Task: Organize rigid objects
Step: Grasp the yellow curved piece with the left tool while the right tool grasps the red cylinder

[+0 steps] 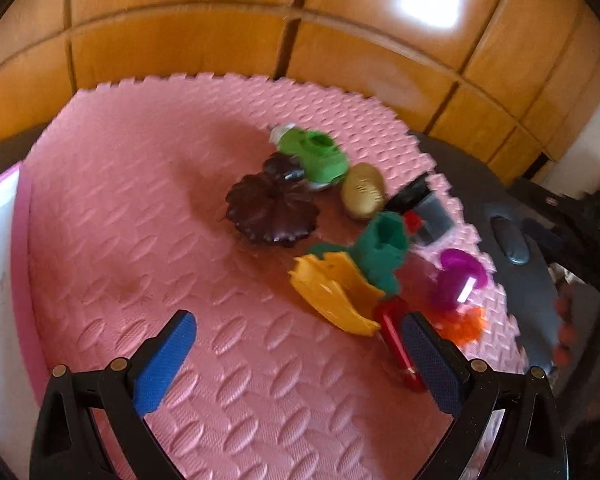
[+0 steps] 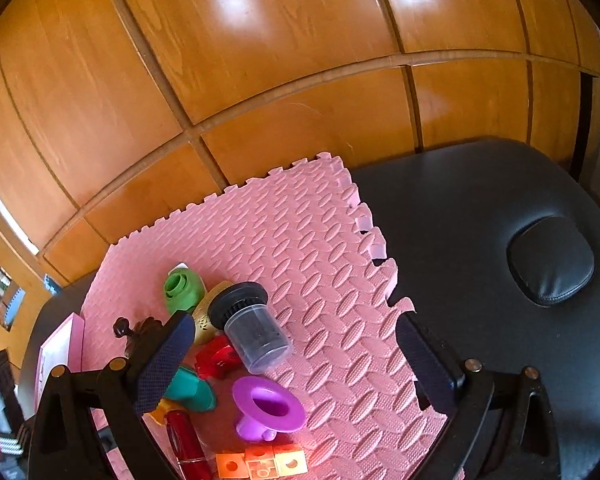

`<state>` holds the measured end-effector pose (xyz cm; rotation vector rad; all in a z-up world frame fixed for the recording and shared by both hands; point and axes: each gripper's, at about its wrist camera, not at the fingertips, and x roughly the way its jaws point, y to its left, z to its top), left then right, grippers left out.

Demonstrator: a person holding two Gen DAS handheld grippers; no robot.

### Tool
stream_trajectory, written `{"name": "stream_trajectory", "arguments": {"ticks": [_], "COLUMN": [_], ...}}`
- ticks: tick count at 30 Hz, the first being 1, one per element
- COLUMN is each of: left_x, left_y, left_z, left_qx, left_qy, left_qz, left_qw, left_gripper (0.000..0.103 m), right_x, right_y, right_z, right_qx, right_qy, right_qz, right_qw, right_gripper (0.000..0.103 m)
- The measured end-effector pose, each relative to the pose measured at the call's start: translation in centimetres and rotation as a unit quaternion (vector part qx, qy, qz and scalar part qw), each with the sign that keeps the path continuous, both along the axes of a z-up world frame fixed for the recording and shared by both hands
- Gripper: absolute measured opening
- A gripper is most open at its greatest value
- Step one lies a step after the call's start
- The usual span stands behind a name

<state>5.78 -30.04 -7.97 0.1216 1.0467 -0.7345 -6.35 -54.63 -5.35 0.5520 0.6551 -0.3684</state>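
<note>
Toys [image 1: 332, 236] sit heaped on the pink mat [image 1: 140, 240], right of its middle, unsorted; sorting seems barely begun. Left tool [image 1: 300, 344] and right tool [image 2: 296, 356] both gape apart, holding nothing.

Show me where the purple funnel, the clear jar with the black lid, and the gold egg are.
purple funnel [image 2: 269, 403], right wrist view, on its flared rim.
clear jar [image 2: 257, 336], right wrist view, on its transparent side wall.
gold egg [image 1: 363, 190], left wrist view, on its upper face.
</note>
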Motion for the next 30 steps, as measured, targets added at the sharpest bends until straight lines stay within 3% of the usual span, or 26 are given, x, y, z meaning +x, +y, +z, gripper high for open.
{"name": "stream_trajectory", "arguments": {"ticks": [2,3,8,11,19,23,24,27,30], "left_x": [1.0,1.4,1.7,1.9,1.6,0.7,0.4,-0.7,-1.5], "left_y": [0.0,0.0,-1.2,-2.0,0.9,2.6,2.9,4.1,4.9], "left_z": [-1.1,-1.4,-1.8,-1.8,-1.5,-0.8,-0.6,0.3,1.3], "left_qx": [-0.004,-0.008,-0.027,-0.042,-0.059,-0.057,-0.055,-0.055,-0.060], "left_qy": [0.029,0.043,0.035,0.034,0.045,0.031,0.026,0.010,-0.007], "left_qz": [0.024,0.033,0.035,0.015,0.024,0.027,0.026,0.023,0.021], "left_qw": [0.9993,0.9985,0.9984,0.9984,0.9969,0.9975,0.9978,0.9981,0.9980], "left_gripper": [0.087,0.084,0.081,0.058,0.057,0.058,0.058,0.058,0.058], "right_x": [0.1,0.1,0.4,0.5,1.1,1.3,1.3,1.7,3.0], "right_y": [0.1,0.1,0.1,0.2,0.8,1.4,1.6,2.8,5.5], "right_z": [0.0,0.0,-0.2,-0.3,-0.6,-0.4,-0.3,0.0,-0.4], "right_qx": [-0.003,-0.003,-0.006,-0.010,-0.020,-0.024,-0.020,-0.002,0.000], "right_qy": [0.002,0.002,0.008,0.014,0.028,0.023,0.015,-0.006,0.005], "right_qz": [0.003,0.004,0.005,0.006,0.022,0.038,0.049,0.108,0.193], "right_qw": [1.000,1.000,1.000,1.000,0.999,0.999,0.998,0.994,0.981], "right_gripper": [0.102,0.102,0.102,0.102,0.100,0.098,0.092,0.085,0.071]}}
